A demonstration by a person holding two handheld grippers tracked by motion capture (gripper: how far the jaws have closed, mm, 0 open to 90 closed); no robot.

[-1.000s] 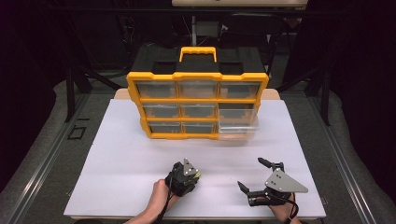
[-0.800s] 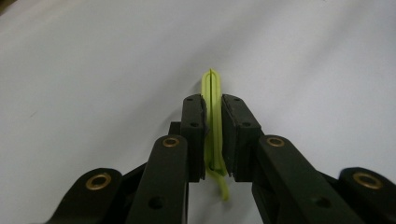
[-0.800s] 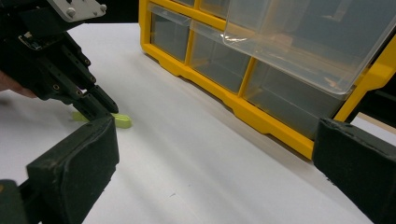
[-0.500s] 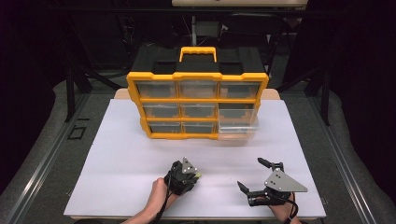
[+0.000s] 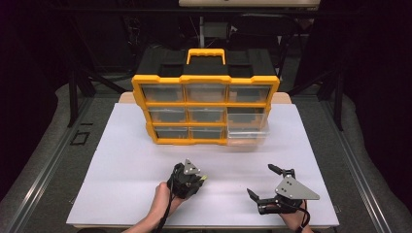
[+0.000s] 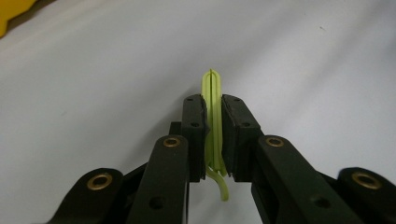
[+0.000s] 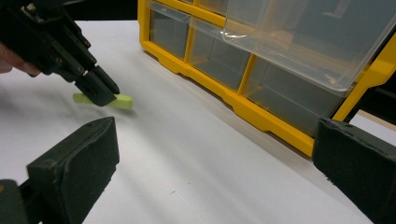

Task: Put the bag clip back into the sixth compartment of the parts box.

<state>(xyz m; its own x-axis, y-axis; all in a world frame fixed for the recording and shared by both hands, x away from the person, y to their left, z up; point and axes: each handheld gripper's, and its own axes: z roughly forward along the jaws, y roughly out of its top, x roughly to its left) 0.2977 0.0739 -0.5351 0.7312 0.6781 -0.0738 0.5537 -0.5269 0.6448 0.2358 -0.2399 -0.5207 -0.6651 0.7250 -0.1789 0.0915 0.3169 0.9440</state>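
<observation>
One yellow-green looped band [image 6: 213, 122] sits clamped flat between the jaws of the left gripper [image 6: 213, 135]. Its long axis runs along the jaws: the rounded end projects past the tips toward the upper centre of the left gripper view, and a loose tail curls out below the pads. In the right gripper view the same band [image 7: 122, 101] shows at centre left, low over the white table sheet [image 7: 187, 154]; contact with the sheet cannot be confirmed.

In the high view the left gripper [image 5: 190, 175] is at lower centre. The right gripper [image 5: 266, 185] is at lower right, well apart from it, with jaws spread wide and nothing between them.

The yellow-and-black drawer organizer [image 5: 206, 108] stands in the upper centre of the high view. Its lower-right clear drawer [image 5: 248, 136] is pulled out toward the person. Judgement: that open drawer is the probable destination, lying ahead and to the right of the band, with the left gripper being the carrier.
</observation>
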